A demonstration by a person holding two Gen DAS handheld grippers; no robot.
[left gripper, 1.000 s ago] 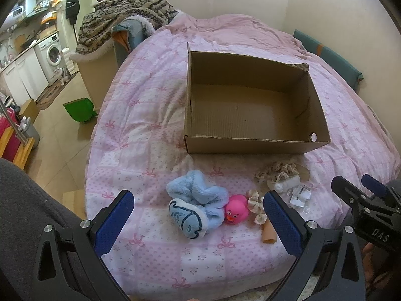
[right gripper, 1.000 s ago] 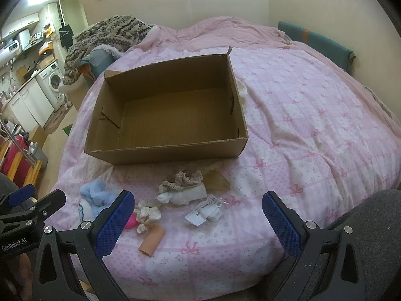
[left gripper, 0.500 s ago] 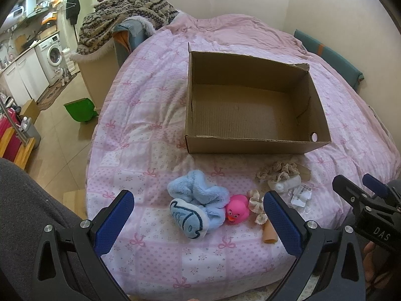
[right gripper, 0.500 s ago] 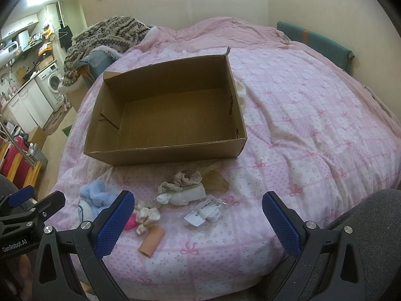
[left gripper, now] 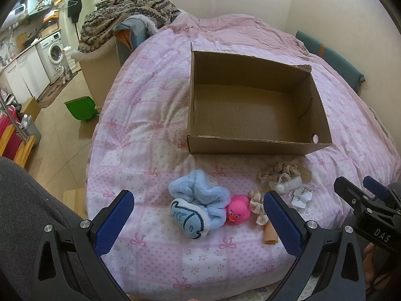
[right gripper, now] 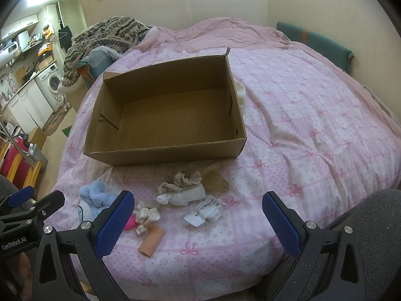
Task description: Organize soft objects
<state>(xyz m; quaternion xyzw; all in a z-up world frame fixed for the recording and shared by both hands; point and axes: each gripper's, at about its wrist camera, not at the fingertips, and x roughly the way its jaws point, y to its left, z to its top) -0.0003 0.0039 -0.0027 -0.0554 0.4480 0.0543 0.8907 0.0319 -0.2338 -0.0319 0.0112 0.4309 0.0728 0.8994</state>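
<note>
Hovering wide open, left gripper (left gripper: 198, 215) over blue slipper (left gripper: 198, 205), right gripper (right gripper: 198, 215) likewise

soft items (left gripper: 200, 207) lie before open box (left gripper: 255, 148) — untouched.

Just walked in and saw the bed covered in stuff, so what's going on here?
A person holds a two-finger gripper in each hand over the bed. Both the left gripper and right gripper are open and hold nothing. The cardboard box sits with nothing in it. The soft things lie in front of it: a blue plush slipper, a pink rubber duck, scrunchies, rolled socks and a small plastic packet. Sorting has not begun.
</note>
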